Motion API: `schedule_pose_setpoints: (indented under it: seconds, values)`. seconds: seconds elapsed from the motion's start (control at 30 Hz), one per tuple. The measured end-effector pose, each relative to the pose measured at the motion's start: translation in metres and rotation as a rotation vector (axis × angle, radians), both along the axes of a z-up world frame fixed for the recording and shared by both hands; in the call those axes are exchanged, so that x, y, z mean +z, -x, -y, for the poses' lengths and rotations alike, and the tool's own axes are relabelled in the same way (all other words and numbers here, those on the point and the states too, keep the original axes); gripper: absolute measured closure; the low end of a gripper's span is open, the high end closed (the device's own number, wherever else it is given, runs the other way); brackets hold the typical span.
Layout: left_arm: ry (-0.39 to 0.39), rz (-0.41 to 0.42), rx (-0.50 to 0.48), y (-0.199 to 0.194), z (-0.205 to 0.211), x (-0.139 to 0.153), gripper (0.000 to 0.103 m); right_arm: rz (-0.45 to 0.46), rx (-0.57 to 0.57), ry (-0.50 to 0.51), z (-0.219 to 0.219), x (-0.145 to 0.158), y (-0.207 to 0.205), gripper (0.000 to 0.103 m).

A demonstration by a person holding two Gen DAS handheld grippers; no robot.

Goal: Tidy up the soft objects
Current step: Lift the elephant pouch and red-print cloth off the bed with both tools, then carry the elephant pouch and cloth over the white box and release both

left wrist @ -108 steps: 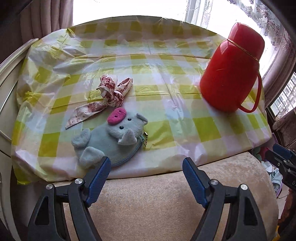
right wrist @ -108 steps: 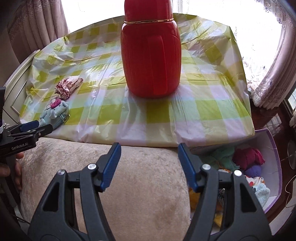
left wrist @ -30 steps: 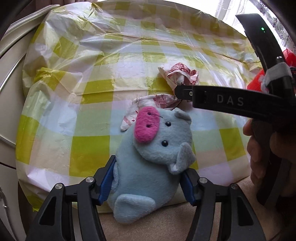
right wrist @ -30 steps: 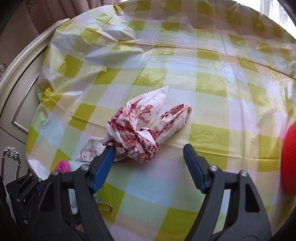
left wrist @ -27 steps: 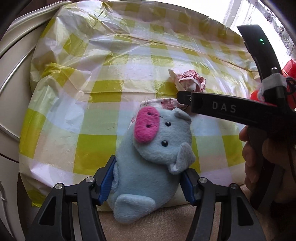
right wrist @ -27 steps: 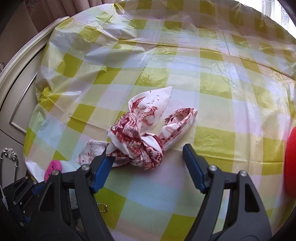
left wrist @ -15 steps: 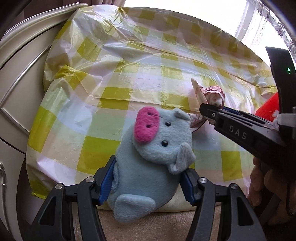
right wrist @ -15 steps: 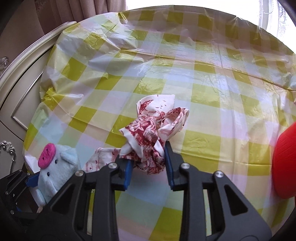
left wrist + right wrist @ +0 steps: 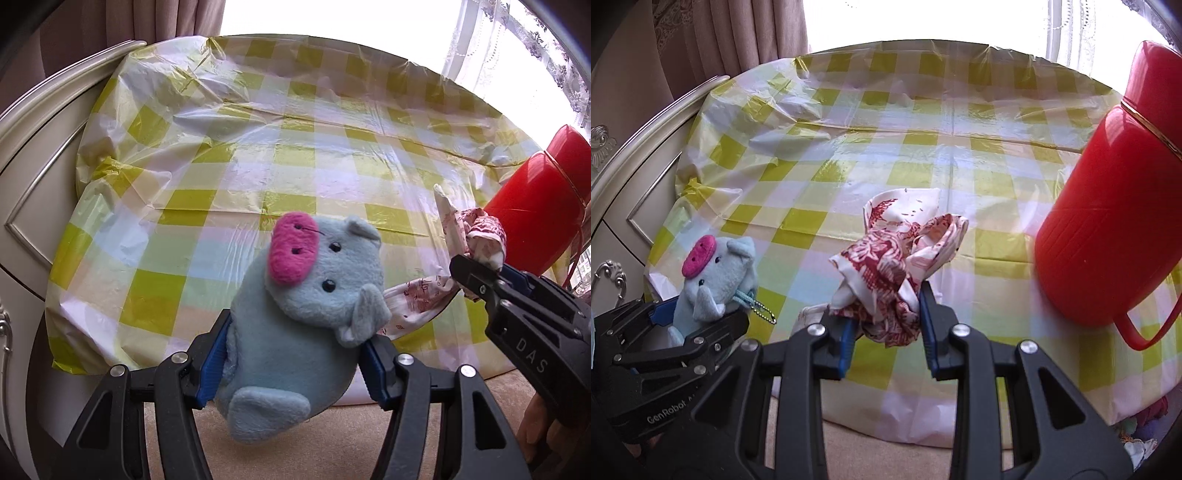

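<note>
Both soft things have come up off the checked cloth since half a second ago, and each camera now sits farther back, so the red flask [image 9: 1108, 221] fills the right of the right wrist view again.

Much is cut off. The plush pig's [image 9: 306, 314] lower body is hidden behind the blue pads at the bottom centre of the left wrist view, and the flask's top and handle run out of frame at the right edge in both views. A tail of the patterned cloth [image 9: 894, 266] trails down behind the right gripper's fingers [image 9: 925, 317], its end out of sight. At the lower right corner of the right wrist view some coloured soft things show, too small to make out.

The left gripper [image 9: 295, 362] is clenched on the pig's sides, fingers spread about the width of its body, holding it clear above the counter [image 9: 258, 155] edge. The right gripper [image 9: 886, 325] is nearly closed, pinching the bunched cloth, which stands above the counter at frame centre.
</note>
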State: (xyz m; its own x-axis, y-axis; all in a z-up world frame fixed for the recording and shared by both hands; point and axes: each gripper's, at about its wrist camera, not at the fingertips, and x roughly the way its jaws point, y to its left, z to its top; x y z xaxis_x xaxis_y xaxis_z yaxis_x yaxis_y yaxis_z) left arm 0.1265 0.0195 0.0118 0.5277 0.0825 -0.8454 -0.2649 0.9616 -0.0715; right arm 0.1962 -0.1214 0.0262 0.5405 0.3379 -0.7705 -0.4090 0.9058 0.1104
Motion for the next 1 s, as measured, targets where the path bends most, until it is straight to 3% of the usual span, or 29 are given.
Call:
schedule_pose_setpoints:
  seconds: [1.0]
  values:
    - [-0.085,0.057,-0.254,0.036,0.158,0.019,0.04,-0.008,-0.28,0.034,0.185,0.005,0.088,0.069]
